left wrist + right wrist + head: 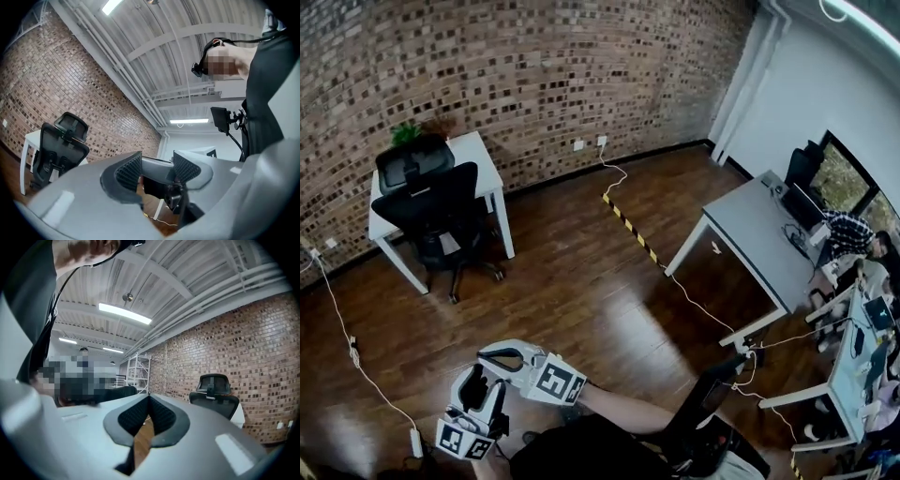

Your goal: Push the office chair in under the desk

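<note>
The black office chair (431, 211) stands pulled out in front of the white desk (483, 155) by the brick wall, its back toward me. Both grippers are low in the head view, far from the chair across the wooden floor. My left gripper (473, 380) has its jaws a little apart with nothing between them. My right gripper (487, 356) is beside it, shut and empty. The left gripper view has the chair (58, 150) and desk (29, 138) at far left, beyond the gripper (157, 168). In the right gripper view the chair (215, 394) is right of the gripper (149, 401).
A grey desk (750, 239) stands at right, with people seated at more desks beyond it. A yellow-black tape strip (628, 225) and cables (337, 328) lie on the floor, with a power strip (415, 441) near my left. A plant (406, 133) sits on the white desk.
</note>
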The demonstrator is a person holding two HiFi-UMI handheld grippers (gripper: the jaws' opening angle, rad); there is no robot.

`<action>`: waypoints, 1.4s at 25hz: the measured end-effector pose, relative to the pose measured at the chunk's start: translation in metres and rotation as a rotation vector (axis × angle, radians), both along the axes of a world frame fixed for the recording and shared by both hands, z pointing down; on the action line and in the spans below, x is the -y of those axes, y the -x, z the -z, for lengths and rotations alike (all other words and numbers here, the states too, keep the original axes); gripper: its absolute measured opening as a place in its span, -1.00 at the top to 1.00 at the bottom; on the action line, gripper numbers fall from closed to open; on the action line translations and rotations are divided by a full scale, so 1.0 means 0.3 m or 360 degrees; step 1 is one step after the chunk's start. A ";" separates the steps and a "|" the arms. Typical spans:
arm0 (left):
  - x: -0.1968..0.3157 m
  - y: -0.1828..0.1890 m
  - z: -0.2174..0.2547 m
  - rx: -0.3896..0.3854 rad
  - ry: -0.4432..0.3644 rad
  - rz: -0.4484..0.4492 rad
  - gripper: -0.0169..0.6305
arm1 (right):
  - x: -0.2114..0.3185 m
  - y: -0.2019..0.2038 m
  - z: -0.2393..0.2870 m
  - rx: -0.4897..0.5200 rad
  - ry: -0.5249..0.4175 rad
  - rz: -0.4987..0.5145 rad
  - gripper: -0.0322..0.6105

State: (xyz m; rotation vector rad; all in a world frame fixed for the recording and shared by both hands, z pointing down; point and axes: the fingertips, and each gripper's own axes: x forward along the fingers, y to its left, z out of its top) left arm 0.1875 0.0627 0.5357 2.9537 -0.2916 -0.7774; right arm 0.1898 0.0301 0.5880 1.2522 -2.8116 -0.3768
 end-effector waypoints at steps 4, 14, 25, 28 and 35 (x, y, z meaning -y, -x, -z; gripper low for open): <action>-0.156 0.070 0.163 0.0033 -0.0064 -0.0008 0.02 | -0.162 0.056 0.214 0.0169 0.0010 -0.0074 0.88; -0.226 0.267 0.501 0.0080 -0.0169 -0.0093 0.02 | -0.198 0.258 0.459 0.0172 0.0120 -0.0173 0.88; -0.162 0.232 0.286 0.0073 -0.0141 -0.0087 0.03 | -0.168 0.186 0.329 0.0160 0.0149 -0.0250 0.88; -0.208 0.238 0.308 0.0082 -0.0162 -0.0083 0.03 | -0.211 0.191 0.352 0.0176 0.0127 -0.0244 0.88; -0.013 0.222 0.329 0.0074 -0.0098 -0.0094 0.03 | -0.024 0.180 0.382 0.0182 0.0172 -0.0251 0.88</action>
